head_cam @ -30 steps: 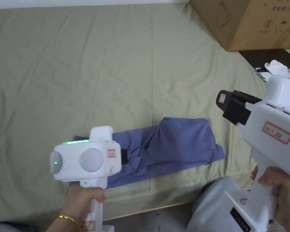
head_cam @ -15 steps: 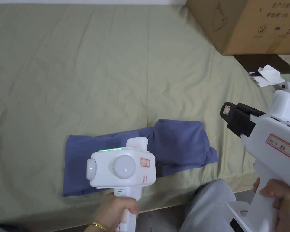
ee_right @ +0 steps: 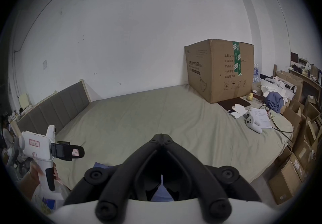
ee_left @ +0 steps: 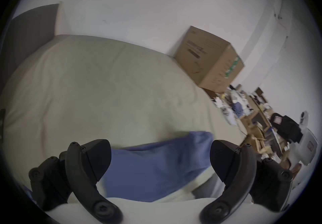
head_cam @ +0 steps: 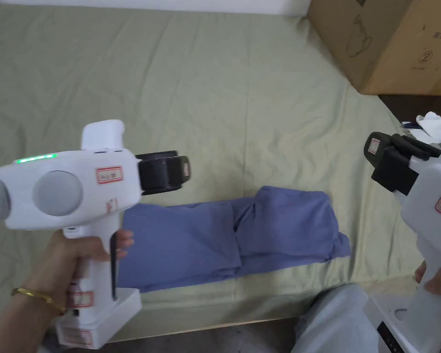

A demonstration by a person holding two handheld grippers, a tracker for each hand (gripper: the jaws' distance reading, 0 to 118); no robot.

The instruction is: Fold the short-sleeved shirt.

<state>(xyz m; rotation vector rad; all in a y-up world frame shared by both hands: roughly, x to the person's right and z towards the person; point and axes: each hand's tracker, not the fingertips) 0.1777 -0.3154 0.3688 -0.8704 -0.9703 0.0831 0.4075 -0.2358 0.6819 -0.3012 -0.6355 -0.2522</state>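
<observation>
Blue short-sleeved shirt [head_cam: 242, 239] lies on the bed [head_cam: 169, 92] near its front edge, already folded into a long narrow band running left to right. The right part sits doubled over, a thicker layer with a visible edge near the middle. Judgement: lengthwise folds look done; likely one more fold across, end to end, is left, plus tidying the loose corner poking out at the right end.

Left gripper [head_cam: 180, 170] held raised above the left end of the shirt, not touching it. In the left gripper view its jaws stand wide apart, nothing between them, the blue cloth showing below. Right gripper [head_cam: 375, 149] held off to the right, clear of the shirt; in the right gripper view its jaws are pressed together at the tips, holding nothing.

Cardboard box [head_cam: 389, 41] sits at the far right of the bed.

Hard to make out: the left end of the shirt is hidden behind the left gripper and the hand. Sleeves and collar are tucked out of sight. Left gripper view is motion-blurred, so cloth edges there are soft.
</observation>
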